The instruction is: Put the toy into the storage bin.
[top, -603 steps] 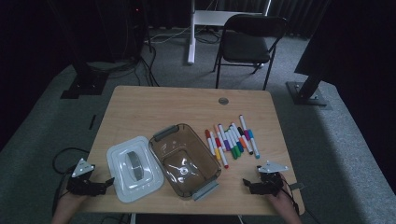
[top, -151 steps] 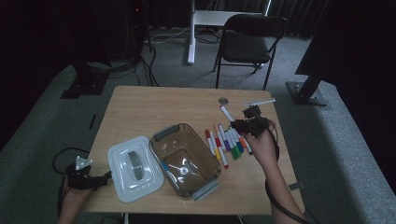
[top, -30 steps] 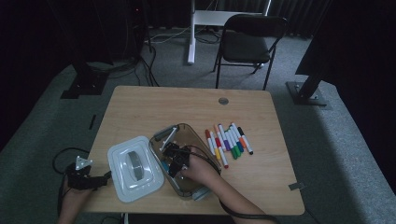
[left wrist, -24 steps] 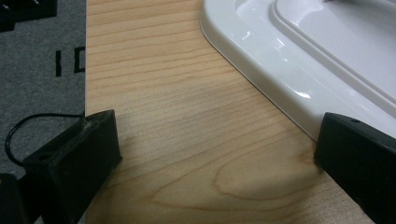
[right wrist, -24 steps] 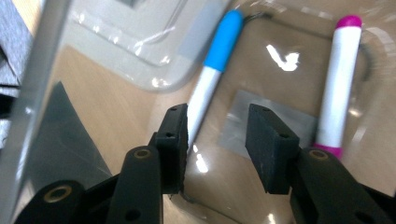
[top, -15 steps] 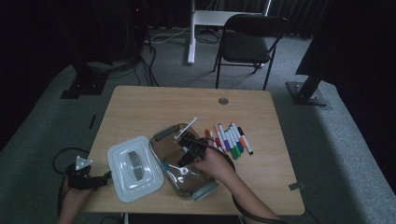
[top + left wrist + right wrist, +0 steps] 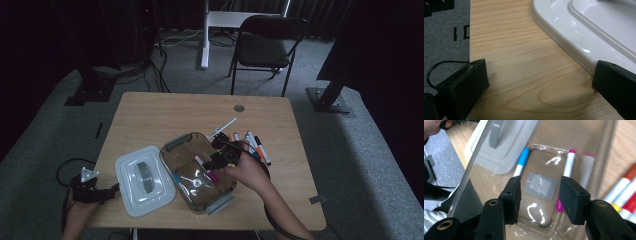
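Two markers, blue (image 7: 521,162) and pink (image 7: 565,177), lie in the container (image 7: 192,145); the right gripper (image 7: 537,202), spread and empty above, could clip its rim while leaving.

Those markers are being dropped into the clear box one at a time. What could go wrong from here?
Two risks, I think. The right gripper, jaws just opened and empty, hangs inside the clear container; lifting out, it might catch the wall and shove the box into the white lid. The remaining markers lie tightly side by side on the table, so grabbing one could roll its neighbours away.
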Motion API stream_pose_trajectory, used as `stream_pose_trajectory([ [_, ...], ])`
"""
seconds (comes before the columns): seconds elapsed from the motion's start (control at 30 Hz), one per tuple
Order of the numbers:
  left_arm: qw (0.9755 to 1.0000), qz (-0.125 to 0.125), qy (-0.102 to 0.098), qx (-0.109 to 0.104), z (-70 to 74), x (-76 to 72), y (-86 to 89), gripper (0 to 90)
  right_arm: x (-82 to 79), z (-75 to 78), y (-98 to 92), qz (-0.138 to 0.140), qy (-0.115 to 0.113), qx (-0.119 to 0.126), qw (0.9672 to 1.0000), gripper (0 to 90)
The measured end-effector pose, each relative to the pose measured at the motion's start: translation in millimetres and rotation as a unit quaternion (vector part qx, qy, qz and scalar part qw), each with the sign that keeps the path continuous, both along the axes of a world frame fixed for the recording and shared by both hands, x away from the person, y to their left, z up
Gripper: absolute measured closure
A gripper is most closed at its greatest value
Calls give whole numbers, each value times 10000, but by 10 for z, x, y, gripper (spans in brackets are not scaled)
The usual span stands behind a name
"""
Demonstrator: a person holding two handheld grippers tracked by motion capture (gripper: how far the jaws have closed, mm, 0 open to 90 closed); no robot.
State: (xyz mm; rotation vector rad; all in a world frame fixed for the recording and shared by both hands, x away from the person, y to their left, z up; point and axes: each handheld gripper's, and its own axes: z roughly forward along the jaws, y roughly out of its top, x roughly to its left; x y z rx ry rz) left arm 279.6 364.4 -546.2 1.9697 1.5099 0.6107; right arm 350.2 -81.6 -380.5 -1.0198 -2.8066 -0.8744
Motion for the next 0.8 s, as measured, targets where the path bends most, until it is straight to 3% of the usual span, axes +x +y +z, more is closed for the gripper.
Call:
stream_pose_trajectory([
  [0.47, 10000, 2, -7, -2, -1, 0, 0, 7, 80, 74, -570, -522, -263, 239, 9980, 527],
  [0.6, 10000, -7, -2, 8, 0, 0, 1, 7, 172, 14, -831, -798, -324, 338, 9957, 538],
  [0.8, 10000, -1, -1, 1, -1, 0, 0, 7, 309, -128, -1124, -1148, -547, 302, 9914, 555],
])
